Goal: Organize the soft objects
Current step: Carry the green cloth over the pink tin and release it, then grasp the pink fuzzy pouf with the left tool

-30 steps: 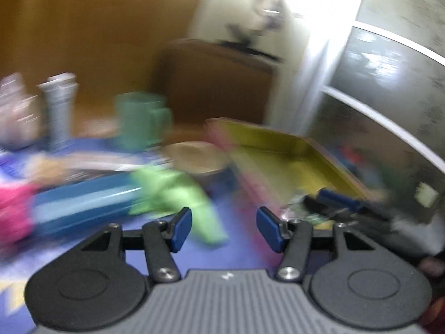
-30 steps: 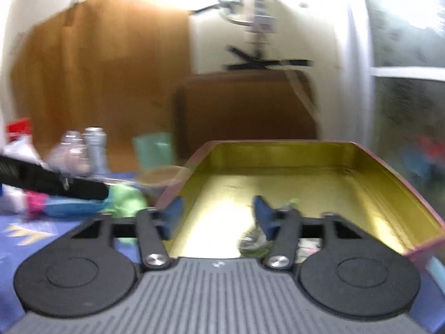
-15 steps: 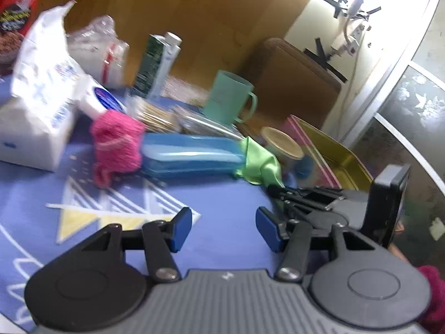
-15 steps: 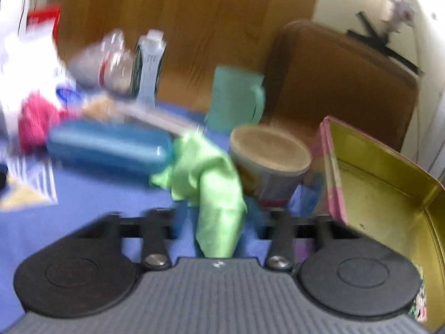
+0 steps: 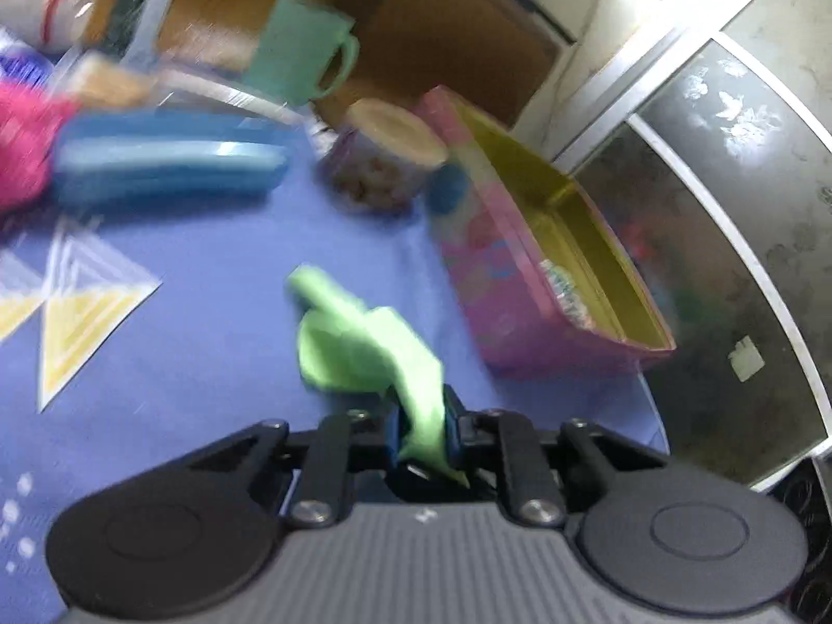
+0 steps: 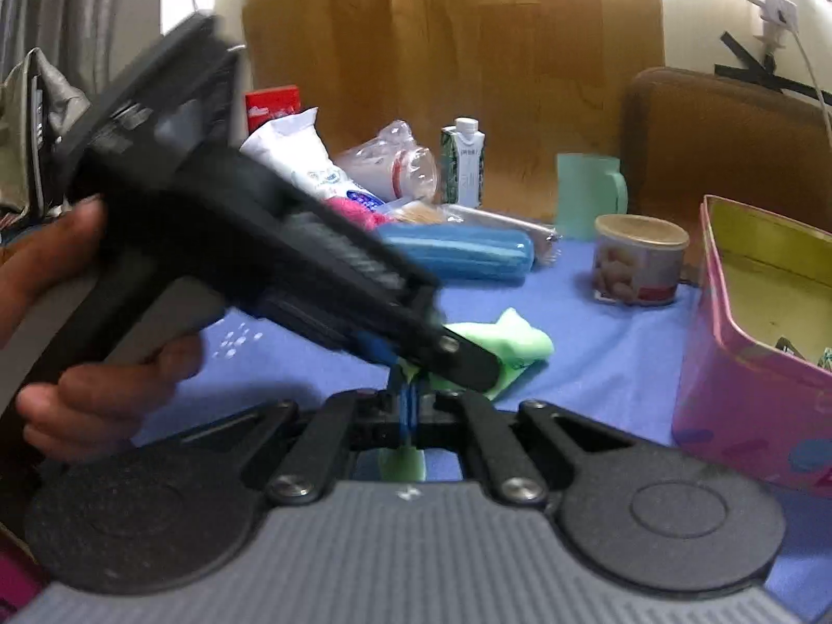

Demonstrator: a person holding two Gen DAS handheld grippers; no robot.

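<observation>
The green cloth (image 5: 364, 348) lies crumpled on the blue-covered counter (image 5: 218, 281), in the open stretch between the blue case (image 5: 166, 166) and the pink tin (image 5: 499, 281). Both grippers have hold of it. The left gripper (image 5: 424, 429) has its fingers clamped on one end of the cloth, which bunches up out of the pads and spreads forward onto the counter. In the right wrist view the right gripper (image 6: 408, 408) has its fingers pressed together on a thin strip of the same cloth, a bit of green hanging below the pads. The left gripper, held in the person's left hand (image 6: 78, 322), reaches in from the left and crosses just ahead of the right one, so the two grips sit close together.

The pink tin stands open to the right, its near wall just beside the cloth and its yellow inside mostly bare, with small wrapped items in the near corner. A round can (image 6: 639, 260) stands at the tin's far corner, and a green mug (image 6: 590, 192) behind it. The far edge of the counter is crowded with a carton (image 6: 463, 161), a plastic bag, a white packet and a pink knitted piece (image 5: 21, 145) beside the blue case. The counter around and to the left of the cloth, towards the yellow triangle print, carries nothing.
</observation>
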